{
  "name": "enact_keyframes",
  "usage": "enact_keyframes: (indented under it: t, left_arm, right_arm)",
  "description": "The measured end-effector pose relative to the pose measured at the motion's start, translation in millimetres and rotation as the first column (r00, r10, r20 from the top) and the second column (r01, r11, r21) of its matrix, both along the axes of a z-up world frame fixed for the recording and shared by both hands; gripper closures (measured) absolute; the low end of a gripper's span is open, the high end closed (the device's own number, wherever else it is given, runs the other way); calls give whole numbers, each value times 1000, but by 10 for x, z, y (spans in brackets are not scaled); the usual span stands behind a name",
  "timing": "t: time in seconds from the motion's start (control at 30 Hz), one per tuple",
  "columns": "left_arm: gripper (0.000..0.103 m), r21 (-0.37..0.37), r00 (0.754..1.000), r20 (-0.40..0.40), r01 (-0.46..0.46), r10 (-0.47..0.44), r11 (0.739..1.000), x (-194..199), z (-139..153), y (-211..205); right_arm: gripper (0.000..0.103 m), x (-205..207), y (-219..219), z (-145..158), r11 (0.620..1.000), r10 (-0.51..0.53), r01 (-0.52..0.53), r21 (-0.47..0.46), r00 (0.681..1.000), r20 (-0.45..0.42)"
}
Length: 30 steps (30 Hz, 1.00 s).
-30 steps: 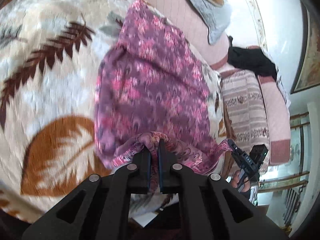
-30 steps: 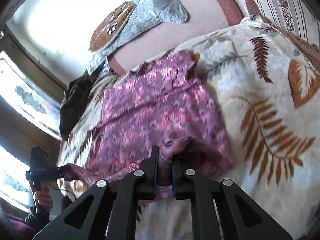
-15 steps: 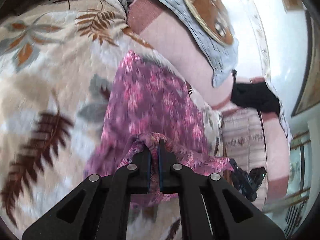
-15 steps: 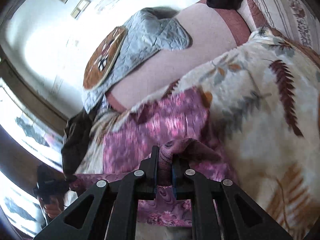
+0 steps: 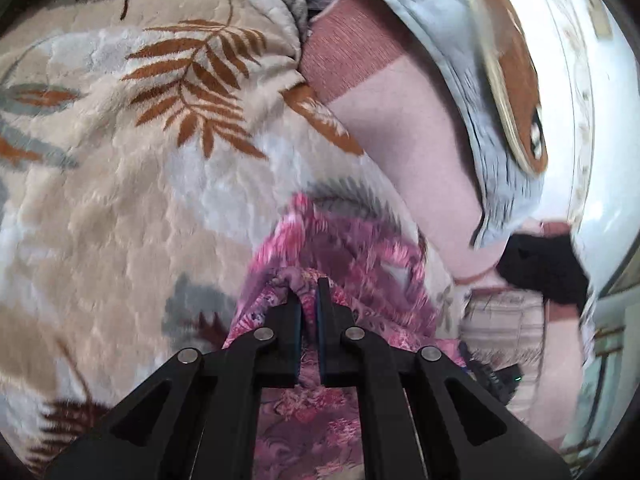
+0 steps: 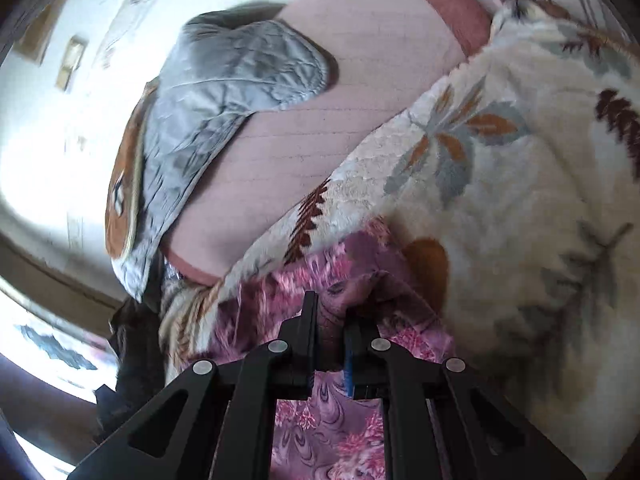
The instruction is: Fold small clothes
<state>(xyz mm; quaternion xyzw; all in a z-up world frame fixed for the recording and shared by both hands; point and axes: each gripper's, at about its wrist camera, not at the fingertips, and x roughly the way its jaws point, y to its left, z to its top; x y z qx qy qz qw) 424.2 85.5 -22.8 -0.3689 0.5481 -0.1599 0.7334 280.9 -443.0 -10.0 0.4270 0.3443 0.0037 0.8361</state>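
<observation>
A small purple-pink floral garment (image 5: 360, 256) lies on a cream blanket with brown fern leaves (image 5: 132, 200). My left gripper (image 5: 309, 292) is shut on a bunched edge of the garment, and the cloth trails back under the fingers. In the right wrist view the same garment (image 6: 280, 292) shows, with my right gripper (image 6: 329, 312) shut on another bunched edge. The near half of the cloth is doubled over toward its far edge, close to the sofa backrest. Most of the garment is hidden under the grippers.
A pink sofa backrest (image 5: 408, 132) rises just beyond the blanket. A grey quilted cushion with a brown patch (image 5: 492, 92) leans on it, the same cushion (image 6: 224, 92) in the right wrist view. A black cloth (image 5: 544, 268) lies at the right. The other gripper's body (image 5: 492, 376) shows low right.
Both grippers have carried the held edges forward over the garment toward the sofa backrest. Far less of the spread cloth shows ahead of them now.
</observation>
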Motion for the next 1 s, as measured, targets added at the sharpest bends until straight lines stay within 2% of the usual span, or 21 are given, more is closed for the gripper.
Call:
enact_keyframes:
  t: [0.07,0.13,0.17,0.23,0.3,0.37,0.43,0.5,0.6,0.7,0.77,0.9,1.0]
  left_arm:
    - [98,-58,999,-30,-32,31,998,80,-30,58]
    - [95,-153,997,-61,-59,50,986,158,-67,125]
    - [90,-172,996,-64,-67,57,983,178,-61,155]
    - [79,-147,995,-34,-102,98,984,185,29,229]
    - [55,-151,989,8,-142,145,978,170,123,361]
    - [51,-161,987,10,-154,157,975,170,135,441]
    - [51,-110,995,16,-100,102,989,162,128,415]
    - [51,-28,999,31,-27,28,999,114,100,340]
    - [51,42,985,73,151,-154,988,-80,-9,206]
    - [51,136,970,65,225,-236,965,-192,-124,82]
    - [51,172,970,54,225,-238,959,-149,-152,-13]
    - [48,158,977,65,191,-203,969,89,-132,-142]
    - [48,164,984,38,166,-175,972,239,-176,-213]
  right_arm:
    - [88,149,-34,-17,999,-9,9,39,1000,7]
    - [86,283,-84,-15,996,-33,33,82,999,2]
    - [86,325,-123,-11,993,-55,55,101,998,-2]
    - [82,353,-189,7,986,-97,93,137,995,19]
    - [75,334,-248,13,980,-121,112,166,992,43]
    - [69,286,-312,0,972,-141,126,198,988,63]
    - [67,188,-392,23,970,-177,159,184,980,87]
    - [62,92,-481,28,968,-199,177,180,974,108]
    - [59,69,-470,69,989,-150,150,6,988,40]
    - [59,66,-377,31,989,-74,71,-132,997,-19]
    - [59,105,-316,-24,978,-56,44,-202,997,-57]
    - [54,215,-272,-199,982,-64,46,-182,993,-96]
    - [54,407,-174,-303,976,-48,16,-218,989,-142]
